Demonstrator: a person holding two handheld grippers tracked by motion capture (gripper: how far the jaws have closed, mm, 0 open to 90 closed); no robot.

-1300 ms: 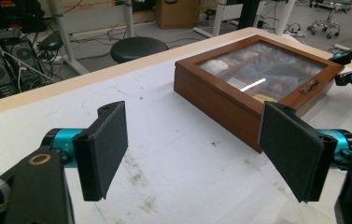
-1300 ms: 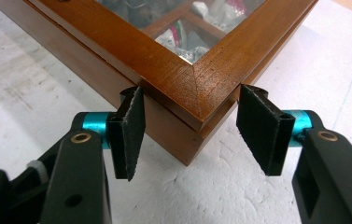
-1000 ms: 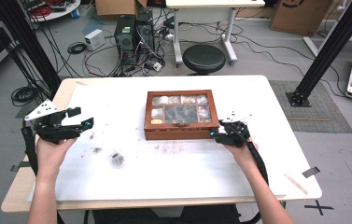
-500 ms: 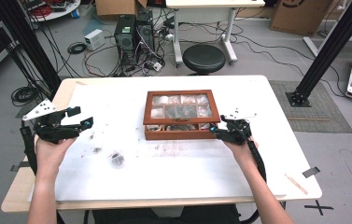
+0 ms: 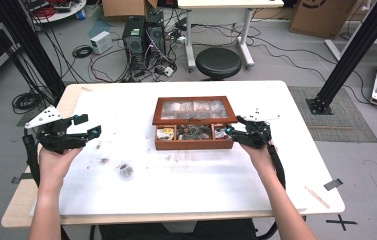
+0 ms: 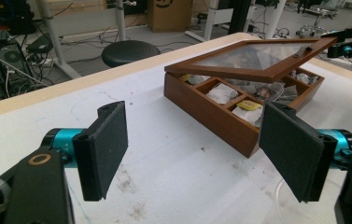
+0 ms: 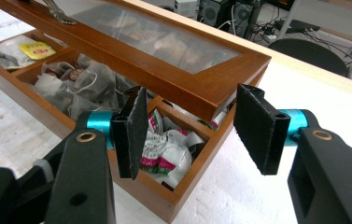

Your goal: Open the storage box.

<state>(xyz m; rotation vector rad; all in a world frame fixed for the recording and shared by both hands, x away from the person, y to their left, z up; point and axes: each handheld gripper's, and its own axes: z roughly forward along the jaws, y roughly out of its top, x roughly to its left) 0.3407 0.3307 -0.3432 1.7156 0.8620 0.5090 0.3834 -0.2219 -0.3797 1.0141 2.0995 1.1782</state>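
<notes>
White table (image 5: 196, 185), stained. At centre, wooden box (image 5: 194, 137), glass lid (image 5: 194, 110) half raised. At three o'clock of box, right gripper (image 5: 232, 132), jaws apart under lid corner. At nine o'clock, left gripper (image 5: 92, 126), agape, empty.

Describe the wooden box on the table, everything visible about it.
The wooden box is reddish-brown, rectangular and shallow, divided into compartments holding tea bags and sachets. Its glass-paned lid is partly raised, tilted up at the front, hinged at the back. It sits mid-table; the right gripper is at its front right corner, under the lid's edge.
</notes>
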